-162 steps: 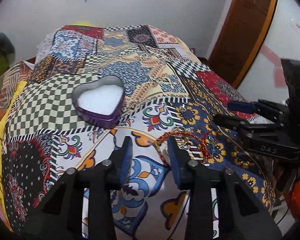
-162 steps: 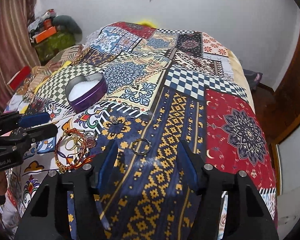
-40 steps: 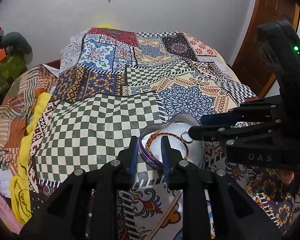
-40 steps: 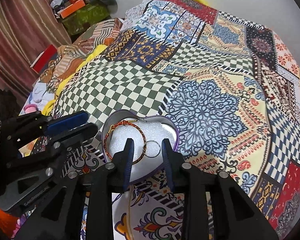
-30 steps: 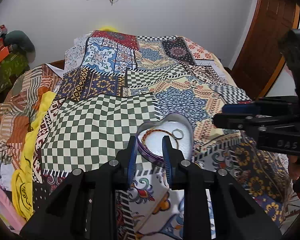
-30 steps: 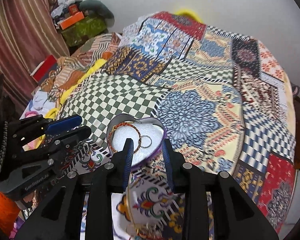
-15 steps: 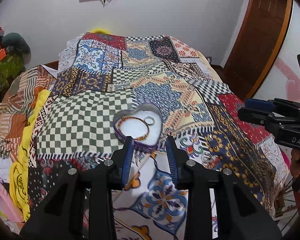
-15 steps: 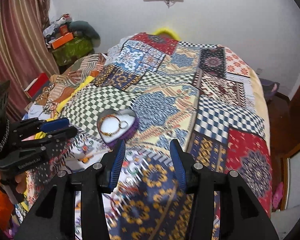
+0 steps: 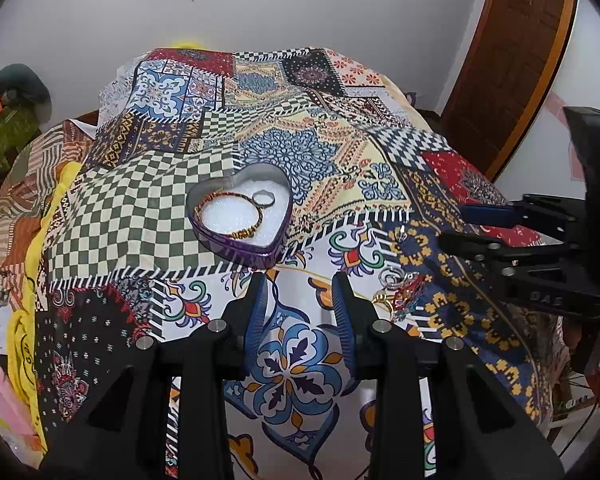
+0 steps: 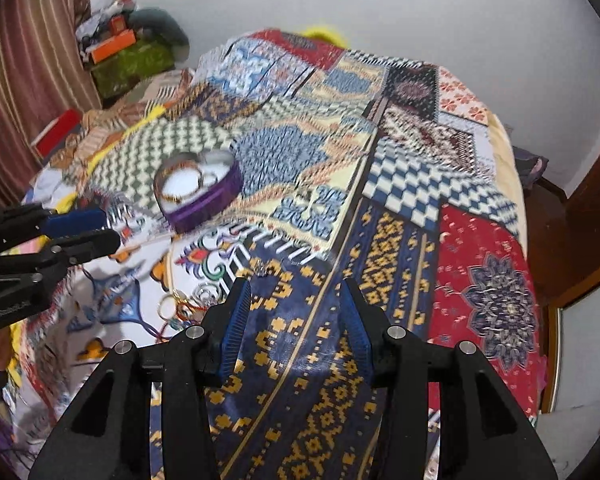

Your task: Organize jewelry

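Jewelry already sorted sits in a heart-shaped tin point(image 9: 240, 216), which lies just ahead of the left gripper point(image 9: 300, 304) and slightly to its left on the patchwork bedspread point(image 9: 148, 208); the heart's point faces back toward that gripper and its two lobes face away, so its long axis runs roughly along the line of the fingers. The tin has purple walls, a silvery rim and a white foam floor. On the foam a red-and-gold beaded bangle point(image 9: 232, 216) lies flat, taking up most of the left lobe, and a small silver ring point(image 9: 264, 199) lies flat touching the bangle's far right edge. The left gripper hangs above the bedspread with its blue-padded jaws parted, having just been opening, and only the blue flower print shows between them. To its right, between the two grippers, a small tangle of loose jewelry point(image 9: 400, 288) rests on the bedspread: a gold ring, a silver coil and red beaded pieces, too small to sort out further. A lone small silver piece point(image 9: 400, 235) lies a little farther away beyond that tangle. From the right wrist view, which is blurred, the same tangle point(image 10: 180, 304) lies just left of the right gripper point(image 10: 296, 316), and the tin point(image 10: 200, 192) sits well ahead and to its left. The right gripper's jaws are also parted, having just been opening, over bare navy-and-yellow cloth. A brown wooden door point(image 9: 512, 60) stands at far right.
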The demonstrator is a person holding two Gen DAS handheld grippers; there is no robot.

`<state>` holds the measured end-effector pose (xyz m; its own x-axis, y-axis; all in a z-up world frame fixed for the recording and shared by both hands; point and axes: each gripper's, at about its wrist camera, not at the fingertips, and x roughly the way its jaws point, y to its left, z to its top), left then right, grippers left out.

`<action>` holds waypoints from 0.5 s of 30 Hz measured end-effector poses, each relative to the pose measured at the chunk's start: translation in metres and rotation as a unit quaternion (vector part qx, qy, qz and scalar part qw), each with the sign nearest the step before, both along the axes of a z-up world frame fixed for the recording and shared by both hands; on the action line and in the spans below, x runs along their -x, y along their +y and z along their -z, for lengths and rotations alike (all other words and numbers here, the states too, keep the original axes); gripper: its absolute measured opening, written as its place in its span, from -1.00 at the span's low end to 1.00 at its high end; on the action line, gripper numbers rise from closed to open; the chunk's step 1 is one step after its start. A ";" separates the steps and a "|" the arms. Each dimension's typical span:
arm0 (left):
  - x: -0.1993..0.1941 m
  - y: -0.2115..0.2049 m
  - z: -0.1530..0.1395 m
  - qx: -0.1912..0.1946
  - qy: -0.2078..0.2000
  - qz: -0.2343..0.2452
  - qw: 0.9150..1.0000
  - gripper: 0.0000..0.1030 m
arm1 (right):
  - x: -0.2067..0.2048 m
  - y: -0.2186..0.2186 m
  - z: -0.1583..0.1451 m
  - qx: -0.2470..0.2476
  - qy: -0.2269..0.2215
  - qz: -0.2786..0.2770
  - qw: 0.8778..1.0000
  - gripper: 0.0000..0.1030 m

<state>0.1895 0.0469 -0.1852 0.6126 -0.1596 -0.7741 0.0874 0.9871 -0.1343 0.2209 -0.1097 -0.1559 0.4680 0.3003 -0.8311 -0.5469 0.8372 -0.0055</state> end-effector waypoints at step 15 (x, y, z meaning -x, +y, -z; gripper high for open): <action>0.003 -0.010 0.017 0.025 -0.001 0.030 0.999 -0.37 | -0.016 0.024 0.027 0.017 0.026 -0.023 0.999 -0.77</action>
<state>0.1861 0.0366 -0.2020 0.6027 -0.2344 -0.7627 0.1466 0.9721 -0.1829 0.2371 -0.0856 -0.1828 0.4107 0.2906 -0.8642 -0.5846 0.8113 -0.0049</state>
